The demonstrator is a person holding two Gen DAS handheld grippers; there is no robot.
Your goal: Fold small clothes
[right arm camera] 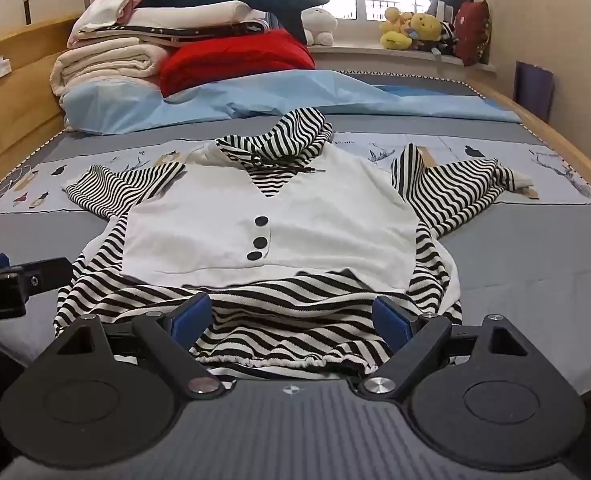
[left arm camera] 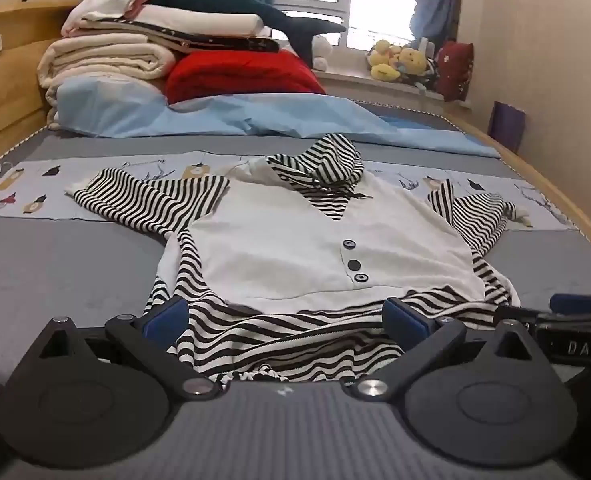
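A small hooded top [left arm camera: 295, 240] lies face up on the grey bed, white front panel with three dark buttons, black-and-white striped sleeves spread to both sides, striped hood at the far end. It also shows in the right wrist view [right arm camera: 271, 224]. My left gripper [left arm camera: 287, 316] is open, its blue pads low over the striped hem at the near left. My right gripper [right arm camera: 295, 316] is open over the hem at the near right. Neither holds cloth. Each gripper shows at the edge of the other's view.
A light blue sheet [left arm camera: 215, 116] lies beyond the hood. Folded cream blankets [left arm camera: 107, 56], a red pillow [left arm camera: 239, 76] and a plush shark [left arm camera: 247, 4] are stacked at the far left. Plush toys [left arm camera: 399, 60] sit on the windowsill. Wooden bed rails [left arm camera: 7, 92] run along both sides.
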